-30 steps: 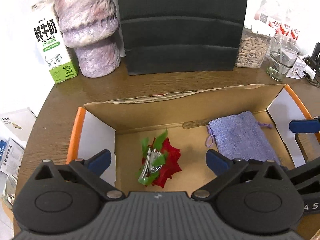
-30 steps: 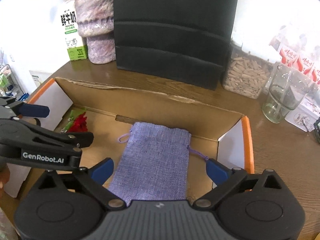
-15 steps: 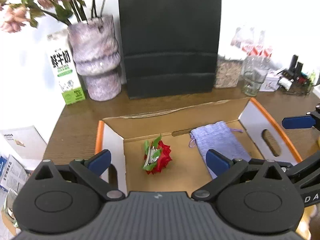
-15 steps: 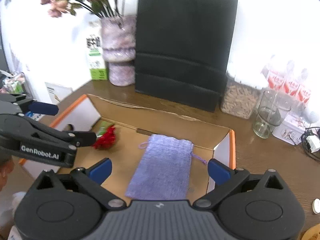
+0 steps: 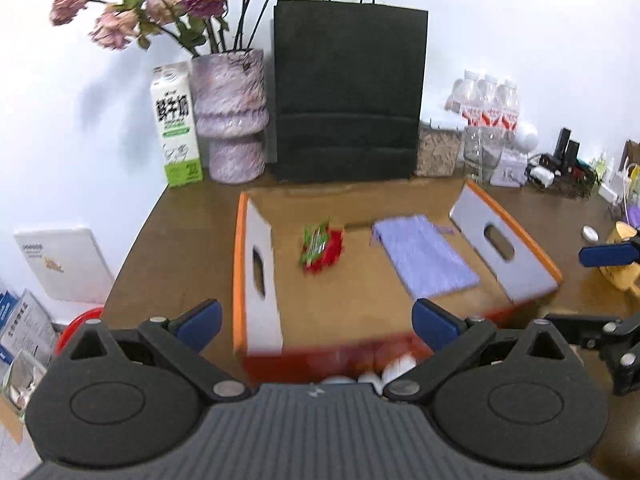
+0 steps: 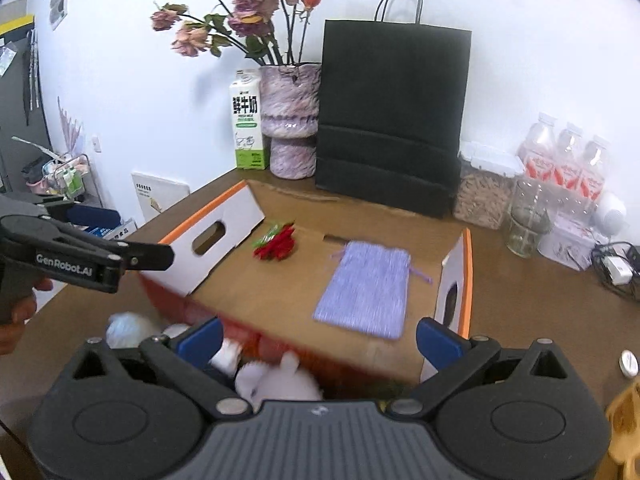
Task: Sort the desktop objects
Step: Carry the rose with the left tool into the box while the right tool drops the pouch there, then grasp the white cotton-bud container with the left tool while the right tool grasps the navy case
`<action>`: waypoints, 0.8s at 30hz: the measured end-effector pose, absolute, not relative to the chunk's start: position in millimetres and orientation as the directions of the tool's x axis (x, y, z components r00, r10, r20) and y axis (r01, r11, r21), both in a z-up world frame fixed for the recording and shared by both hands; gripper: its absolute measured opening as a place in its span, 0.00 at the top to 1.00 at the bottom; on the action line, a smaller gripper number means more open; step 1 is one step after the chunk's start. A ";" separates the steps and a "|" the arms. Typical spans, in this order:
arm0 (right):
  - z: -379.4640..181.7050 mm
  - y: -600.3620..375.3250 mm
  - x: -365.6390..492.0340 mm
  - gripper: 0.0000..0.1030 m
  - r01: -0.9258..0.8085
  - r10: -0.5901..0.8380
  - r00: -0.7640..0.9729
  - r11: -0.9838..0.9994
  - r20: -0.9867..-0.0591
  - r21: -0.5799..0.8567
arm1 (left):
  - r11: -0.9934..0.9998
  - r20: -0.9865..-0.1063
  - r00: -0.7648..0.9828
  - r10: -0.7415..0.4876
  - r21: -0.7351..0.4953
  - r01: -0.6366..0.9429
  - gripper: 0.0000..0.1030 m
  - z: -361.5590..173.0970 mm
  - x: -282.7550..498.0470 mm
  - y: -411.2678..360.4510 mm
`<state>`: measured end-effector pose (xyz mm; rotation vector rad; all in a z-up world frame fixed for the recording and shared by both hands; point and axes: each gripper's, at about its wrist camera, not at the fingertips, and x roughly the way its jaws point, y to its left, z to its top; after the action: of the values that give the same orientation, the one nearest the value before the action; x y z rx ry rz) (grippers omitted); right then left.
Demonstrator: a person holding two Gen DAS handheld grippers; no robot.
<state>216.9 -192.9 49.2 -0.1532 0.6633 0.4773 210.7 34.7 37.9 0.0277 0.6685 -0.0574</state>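
With the clip [image 5: 321,245] and pouch [image 5: 425,255] already lying mid-frame in the box [image 5: 256,276], both grippers [image 5: 316,316] [image 6: 318,338] — jaws spread, empty — have pulled back and up since a second ago, so next comes reaching for the white bits [image 6: 276,378] at the lower edge.

Each handheld gripper is built of matte black plastic. In the left wrist view, the left gripper [image 5: 314,316] is fronted by a ribbed dark grey housing at 6 o'clock, flanked by two round black discs with triangular cut-outs. Angled black link arms are fastened with silver screws and tipped with blue pads [image 5: 199,318]. The same build is seen on the right gripper [image 6: 318,334]. White "GenRobot.AI" lettering is printed on the left gripper's side, at 9 o'clock in the right wrist view.
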 end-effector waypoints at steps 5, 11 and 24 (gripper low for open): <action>36.3 -199.7 179.5 0.00 -0.451 0.352 0.700 0.893 -0.622 -0.002 | 0.999 -0.645 0.764 -0.032 -0.004 0.039 0.00 21.5 173.1 36.0; 16.9 -204.6 147.1 0.00 -0.409 0.322 0.708 0.912 -0.628 0.005 | 0.996 -0.695 0.717 -0.064 -0.089 0.003 0.00 -1.8 144.6 36.1; -8.8 -206.3 104.0 0.00 -0.365 0.293 0.722 0.931 -0.627 0.016 | 0.997 -0.738 0.675 -0.009 -0.058 -0.050 0.00 -34.6 115.4 22.9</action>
<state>104.0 -206.3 -8.8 -0.1115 0.6722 0.3643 115.4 22.9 -34.6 -0.0756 0.8304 0.0232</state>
